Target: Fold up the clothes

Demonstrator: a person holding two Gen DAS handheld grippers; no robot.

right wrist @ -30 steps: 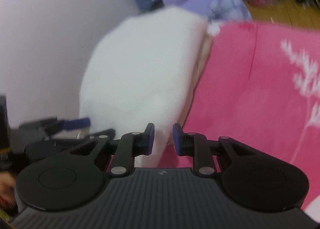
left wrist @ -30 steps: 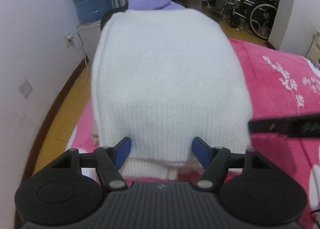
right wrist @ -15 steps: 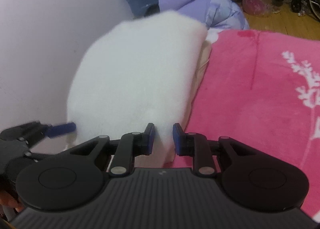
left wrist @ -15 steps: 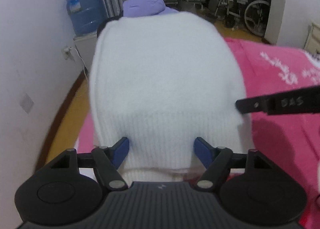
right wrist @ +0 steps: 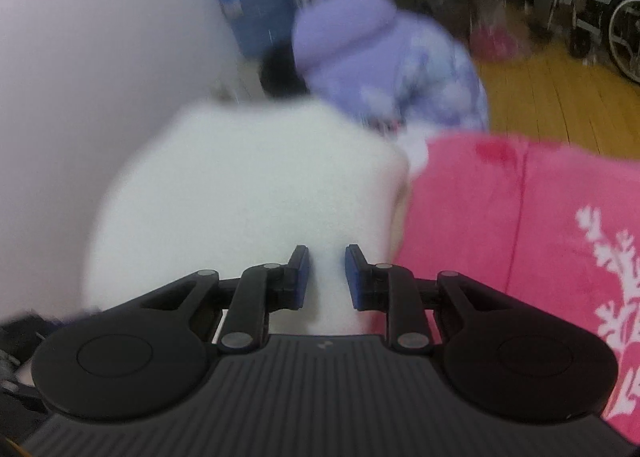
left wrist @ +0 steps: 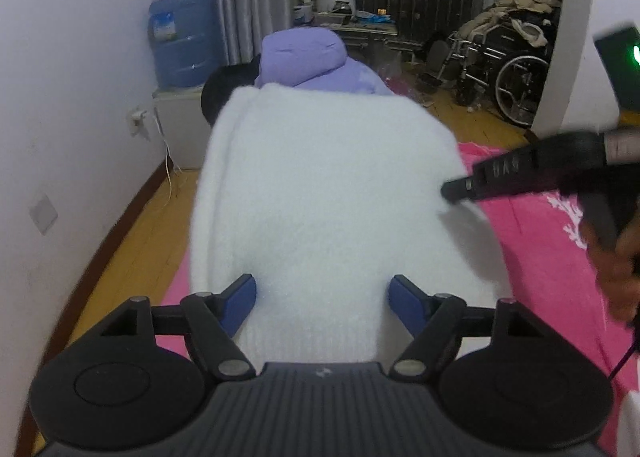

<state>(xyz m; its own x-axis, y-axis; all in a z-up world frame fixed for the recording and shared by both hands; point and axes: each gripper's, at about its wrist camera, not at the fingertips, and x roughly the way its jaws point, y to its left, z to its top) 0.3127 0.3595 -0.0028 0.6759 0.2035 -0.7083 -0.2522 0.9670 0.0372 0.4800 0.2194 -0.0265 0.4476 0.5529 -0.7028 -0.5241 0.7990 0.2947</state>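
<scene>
The white sweater (left wrist: 320, 193) hangs lifted above the pink bed (left wrist: 552, 277) at 12 o'clock. The left hand-held gripper (left wrist: 322, 299) is spread wide around its hem; the right hand-held gripper (right wrist: 326, 277) pinches an edge. With only one grip, the knit could slip, spoiling the fold.

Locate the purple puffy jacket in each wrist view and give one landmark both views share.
Left wrist: purple puffy jacket sits top centre, just beyond the white knitted sweater.
Right wrist: the jacket, blurred, sits top centre-right, behind the sweater.
Shared landmark: blue water jug against the wall.
</scene>
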